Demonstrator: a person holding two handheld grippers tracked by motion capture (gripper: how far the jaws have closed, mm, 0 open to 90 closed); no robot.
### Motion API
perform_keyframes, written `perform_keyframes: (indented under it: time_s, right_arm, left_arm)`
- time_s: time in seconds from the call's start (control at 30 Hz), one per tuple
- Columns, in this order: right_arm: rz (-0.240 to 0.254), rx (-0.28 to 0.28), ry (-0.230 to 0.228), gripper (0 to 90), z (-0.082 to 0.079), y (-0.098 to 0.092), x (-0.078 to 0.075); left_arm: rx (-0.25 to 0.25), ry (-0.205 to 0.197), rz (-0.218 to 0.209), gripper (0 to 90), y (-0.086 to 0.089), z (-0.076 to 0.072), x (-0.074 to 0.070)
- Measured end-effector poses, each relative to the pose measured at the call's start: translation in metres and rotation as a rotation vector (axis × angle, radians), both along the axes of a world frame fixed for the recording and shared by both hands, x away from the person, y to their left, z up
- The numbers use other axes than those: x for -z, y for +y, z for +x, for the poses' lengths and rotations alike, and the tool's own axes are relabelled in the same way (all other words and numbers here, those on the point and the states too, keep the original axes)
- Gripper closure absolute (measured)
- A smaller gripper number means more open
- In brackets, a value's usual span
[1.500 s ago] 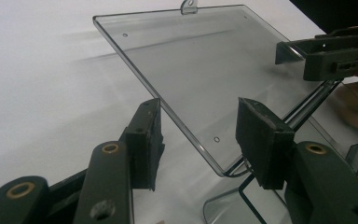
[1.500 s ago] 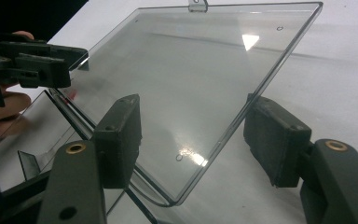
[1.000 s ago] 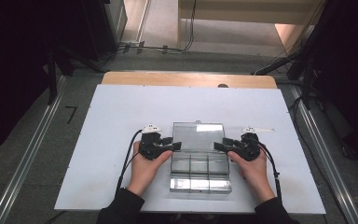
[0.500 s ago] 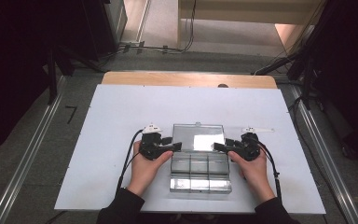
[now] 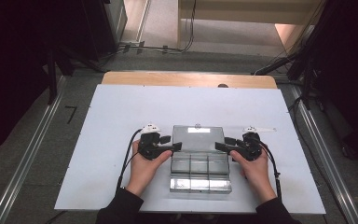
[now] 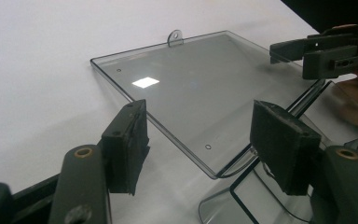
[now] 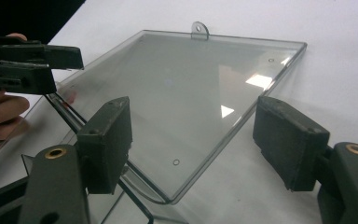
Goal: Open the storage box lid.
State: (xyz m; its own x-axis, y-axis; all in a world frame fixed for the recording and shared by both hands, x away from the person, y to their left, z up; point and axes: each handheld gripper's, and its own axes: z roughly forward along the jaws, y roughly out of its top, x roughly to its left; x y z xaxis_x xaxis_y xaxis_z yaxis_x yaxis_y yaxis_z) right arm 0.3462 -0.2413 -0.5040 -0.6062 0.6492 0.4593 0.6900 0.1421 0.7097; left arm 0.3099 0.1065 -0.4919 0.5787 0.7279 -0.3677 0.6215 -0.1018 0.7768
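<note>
Both grippers stand at the hinge line of a clear plastic compartment box (image 5: 199,170) lying open on the white table (image 5: 107,140). Seen from above, the left gripper (image 5: 176,146) sits at nine o'clock of the box and the right gripper (image 5: 220,146) at three o'clock, tips pointing at each other. Each pair of jaws has just been opening and now stands spread, pads off the plastic. Nearest the person lies the compartmented tray; beyond it, toward twelve o'clock, the flat transparent lid (image 6: 200,93) rests on the table, its near corners lying between the spread jaws. A small hang tab (image 7: 199,29) juts from the lid's far edge.
</note>
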Motion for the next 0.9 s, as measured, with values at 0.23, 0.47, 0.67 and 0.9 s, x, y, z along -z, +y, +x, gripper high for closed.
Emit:
perform_keyframes:
  time_s: [0.23, 0.47, 0.67, 0.9]
  right_arm:
    - [0.006, -0.022, -0.052, 19.0, -0.005, -0.002, -0.008]
    - [-0.010, -0.054, -0.128, 13.5, -0.013, -0.006, -0.019]
    - [-0.004, -0.093, -0.185, 8.7, -0.019, -0.011, -0.025]
    - [-0.022, -0.105, -0.218, 7.9, -0.027, -0.015, -0.031]
  left_arm:
    - [0.021, -0.027, -0.003, 30.1, 0.001, -0.003, -0.007]
    - [0.050, -0.048, 0.000, 22.6, 0.002, -0.006, -0.014]
    - [0.051, -0.059, -0.006, 16.8, 0.007, -0.008, -0.018]
    - [0.080, -0.059, -0.009, 10.2, 0.011, -0.010, -0.022]
